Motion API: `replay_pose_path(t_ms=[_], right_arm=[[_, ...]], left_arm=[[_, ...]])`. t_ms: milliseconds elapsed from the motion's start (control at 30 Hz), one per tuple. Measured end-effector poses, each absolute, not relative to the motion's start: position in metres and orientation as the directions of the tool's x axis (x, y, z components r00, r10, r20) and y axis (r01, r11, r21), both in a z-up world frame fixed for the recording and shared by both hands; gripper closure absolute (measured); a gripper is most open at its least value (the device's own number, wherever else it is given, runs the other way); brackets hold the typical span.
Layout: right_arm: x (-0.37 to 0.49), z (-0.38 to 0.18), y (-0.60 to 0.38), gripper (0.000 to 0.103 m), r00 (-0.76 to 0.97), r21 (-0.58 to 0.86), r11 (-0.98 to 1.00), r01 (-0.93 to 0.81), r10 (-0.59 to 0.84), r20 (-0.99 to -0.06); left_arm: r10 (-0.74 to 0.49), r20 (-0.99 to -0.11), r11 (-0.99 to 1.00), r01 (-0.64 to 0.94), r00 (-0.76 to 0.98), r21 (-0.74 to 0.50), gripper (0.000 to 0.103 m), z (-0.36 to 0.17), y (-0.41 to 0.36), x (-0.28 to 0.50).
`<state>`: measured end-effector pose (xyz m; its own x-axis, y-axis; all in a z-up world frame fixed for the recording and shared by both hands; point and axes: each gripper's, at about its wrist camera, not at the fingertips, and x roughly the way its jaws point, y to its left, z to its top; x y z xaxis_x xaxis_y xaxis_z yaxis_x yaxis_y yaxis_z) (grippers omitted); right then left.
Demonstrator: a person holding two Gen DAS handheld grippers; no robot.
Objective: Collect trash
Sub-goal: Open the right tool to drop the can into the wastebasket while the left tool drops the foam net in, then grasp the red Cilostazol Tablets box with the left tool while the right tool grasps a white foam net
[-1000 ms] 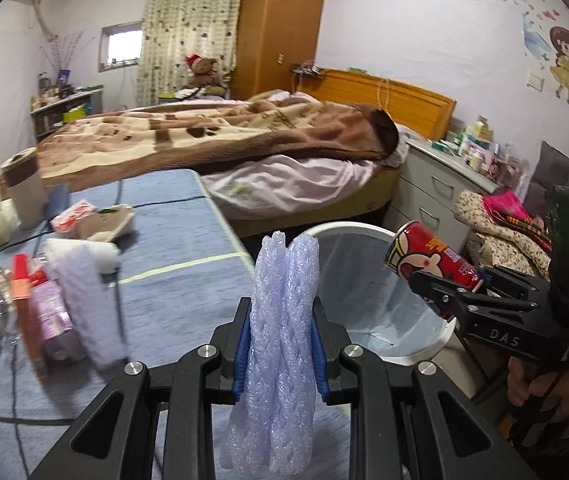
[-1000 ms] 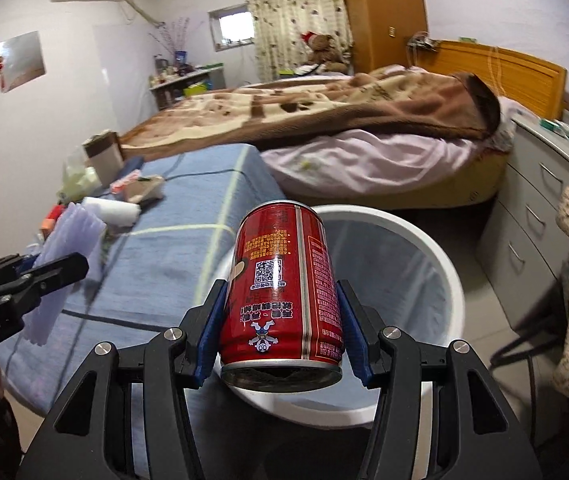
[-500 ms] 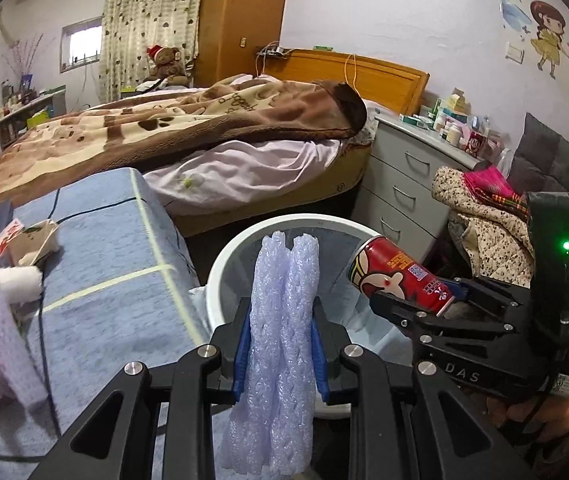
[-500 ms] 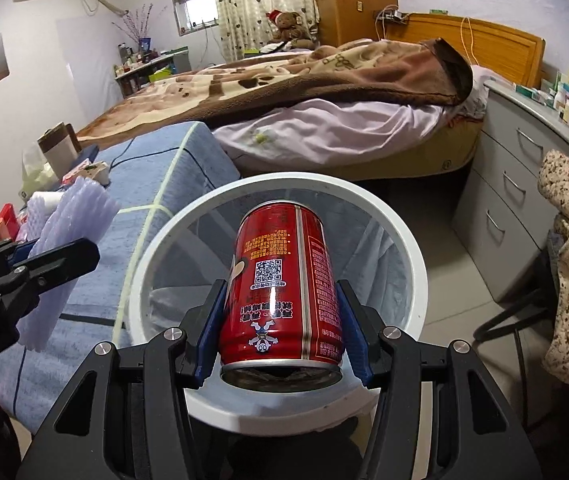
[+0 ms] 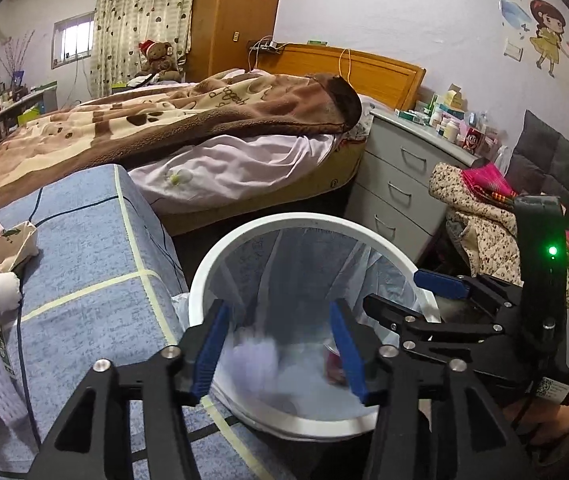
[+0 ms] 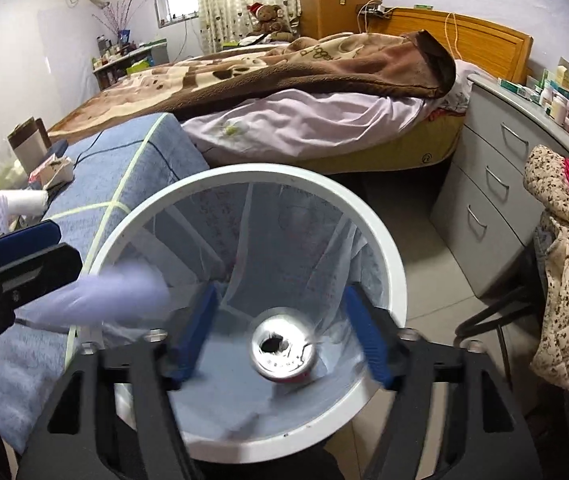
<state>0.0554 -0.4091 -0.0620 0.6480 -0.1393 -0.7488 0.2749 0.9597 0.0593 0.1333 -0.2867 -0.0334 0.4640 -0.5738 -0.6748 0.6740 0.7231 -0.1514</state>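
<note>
Two beds — blue cover (image 5: 84, 248) beside bin (image 6: 380, 240).

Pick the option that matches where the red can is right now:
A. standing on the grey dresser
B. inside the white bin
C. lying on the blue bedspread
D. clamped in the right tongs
B. The red can shows top-up inside the white bin, below the right tongs, which stand open with nothing between them.
</note>
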Motion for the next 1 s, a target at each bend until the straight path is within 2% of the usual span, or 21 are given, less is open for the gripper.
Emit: replay_pose_path(t_ms=[433, 1000], right_arm=[[0.057, -0.05, -0.395, 0.031, 0.679, 0.087, 0.961, 0.263, -0.121, -0.724], [0.073, -0.034, -0.331, 0.031, 0.75, 0.143, 0.981, 0.133, -0.005, -0.662]], left_arm=[[-0.562, -0.653, 0.757, 0.634, 0.507, -0.159, 0.049, -0.02, -0.254, 0.13], [-0.453, -0.581, 0.87, 0.477, 0.676, -0.124, 0.049, 0.006, -0.146, 0.12]])
